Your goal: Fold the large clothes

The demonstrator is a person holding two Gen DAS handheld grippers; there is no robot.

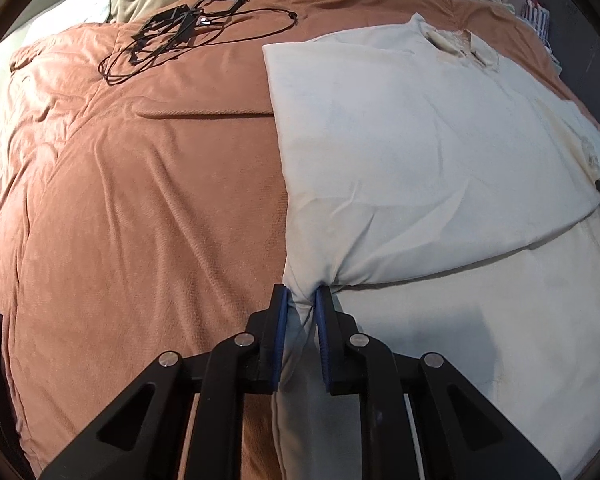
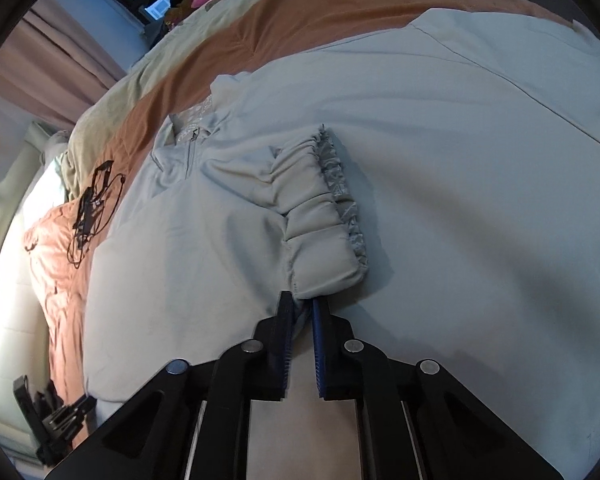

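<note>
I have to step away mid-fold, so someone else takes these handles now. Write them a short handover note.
Left gripper: shut on the near left corner of the pale garment.
Right gripper: shut on the garment by the gathered cuff.
Garment lies on the orange blanket, one side already folded in, collar at the far end.
Black cable tangle lies clear of it.
Left: lift both pinched points and continue the fold.

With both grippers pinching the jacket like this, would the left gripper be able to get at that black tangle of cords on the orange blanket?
Probably not right now. The left gripper is shut on the jacket, and the black cords lie far across open orange blanket. Nothing blocks the way, but it would have to let go first.
</note>
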